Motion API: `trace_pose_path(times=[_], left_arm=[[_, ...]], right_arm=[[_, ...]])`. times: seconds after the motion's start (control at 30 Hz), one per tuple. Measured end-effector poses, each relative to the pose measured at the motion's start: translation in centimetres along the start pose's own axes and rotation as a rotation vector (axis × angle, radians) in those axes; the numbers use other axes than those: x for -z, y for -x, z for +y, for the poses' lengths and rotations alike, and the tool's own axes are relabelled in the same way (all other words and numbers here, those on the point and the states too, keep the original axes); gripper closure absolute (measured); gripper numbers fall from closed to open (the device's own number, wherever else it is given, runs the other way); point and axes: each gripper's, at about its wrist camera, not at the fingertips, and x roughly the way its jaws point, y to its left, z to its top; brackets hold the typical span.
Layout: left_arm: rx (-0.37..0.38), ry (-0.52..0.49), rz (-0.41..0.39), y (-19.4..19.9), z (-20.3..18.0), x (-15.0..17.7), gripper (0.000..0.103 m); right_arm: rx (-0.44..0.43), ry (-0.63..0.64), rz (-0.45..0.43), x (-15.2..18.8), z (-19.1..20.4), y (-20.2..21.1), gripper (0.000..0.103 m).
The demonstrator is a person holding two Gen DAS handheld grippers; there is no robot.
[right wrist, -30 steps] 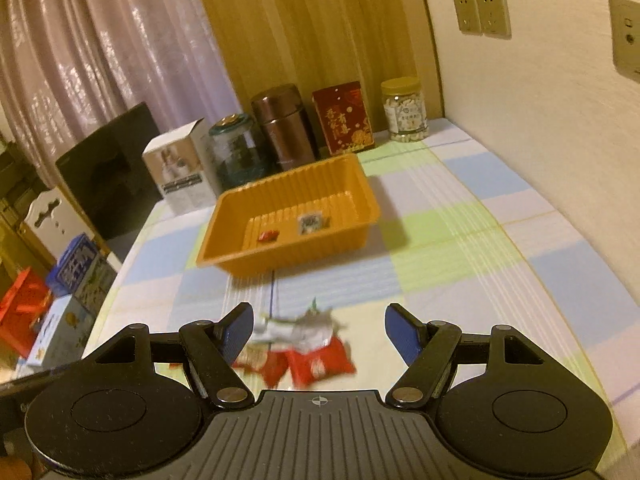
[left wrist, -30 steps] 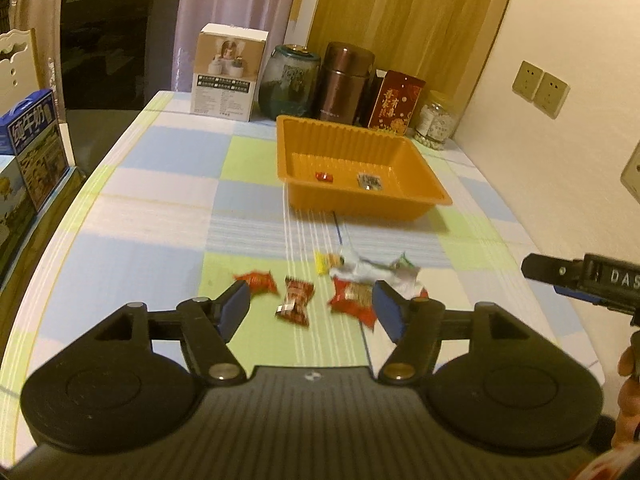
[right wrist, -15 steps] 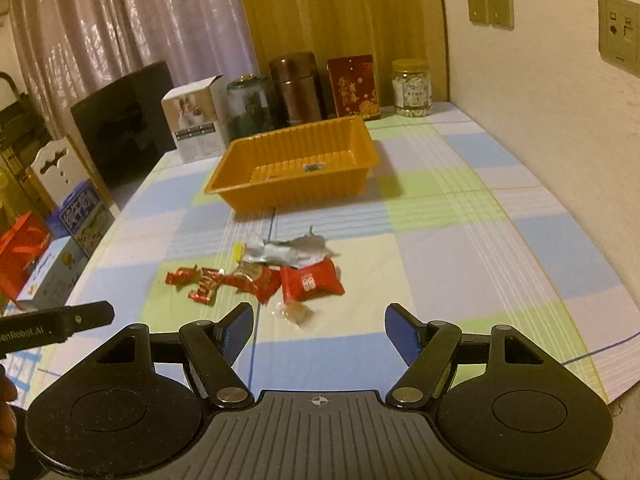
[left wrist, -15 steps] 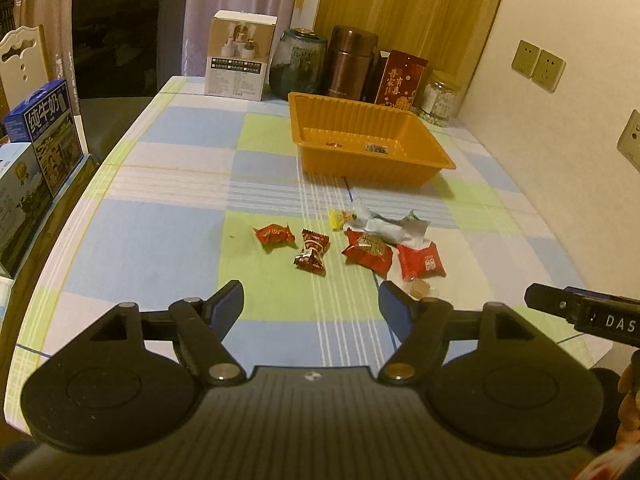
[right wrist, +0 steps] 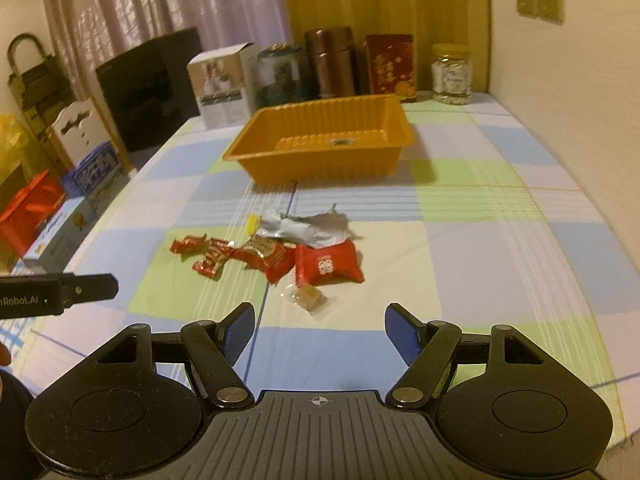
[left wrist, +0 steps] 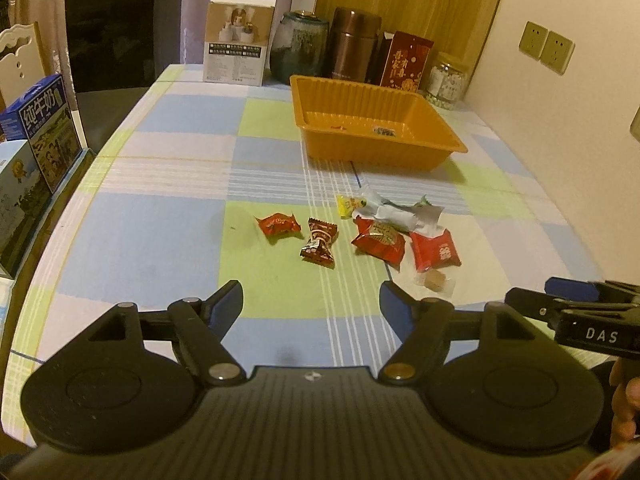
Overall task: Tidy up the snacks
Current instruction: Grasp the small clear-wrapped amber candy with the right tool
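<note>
Your left tool (left wrist: 311,300) has just been opening and stands spread with nothing between its fingers; ahead on the bench (left wrist: 160,232) lie the snacks (left wrist: 356,236) (tray (left wrist: 376,156) beyond them). Your right tool (right wrist: 319,330) is spread too, empty.

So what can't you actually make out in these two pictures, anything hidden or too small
- Items inside the orange tray: both views, mostly hidden by its near wall, too small to identify.
- Clear-wrapped candy: contents unclear, small and blurred.
- Silver wrapper: crumpled, label unreadable.
- Right gripper in the left wrist view: cut off by the edge, jaws unseen there.
</note>
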Motion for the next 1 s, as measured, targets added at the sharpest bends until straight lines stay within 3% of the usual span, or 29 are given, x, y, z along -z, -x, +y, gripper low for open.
trace_pose_path(times=[0.27,0.67,1.0], left_arm=[[-0.005,-0.013,0.022,-2.8,0.7,0.0,0.03],[0.031,-0.01,0.054,-5.6,1.4,-1.0,0.031],[0.042,-0.02,0.073,-6.8,1.4,-0.9,0.031]], right_arm=[[-0.049,0.082,0.03,-0.5,-0.1,-4.1,0.033],[-0.077,0.284,0.127,-1.2,-0.1,-10.8,0.057],[-0.099,0.372,0.17,-1.2,0.6,-12.9,0.073]])
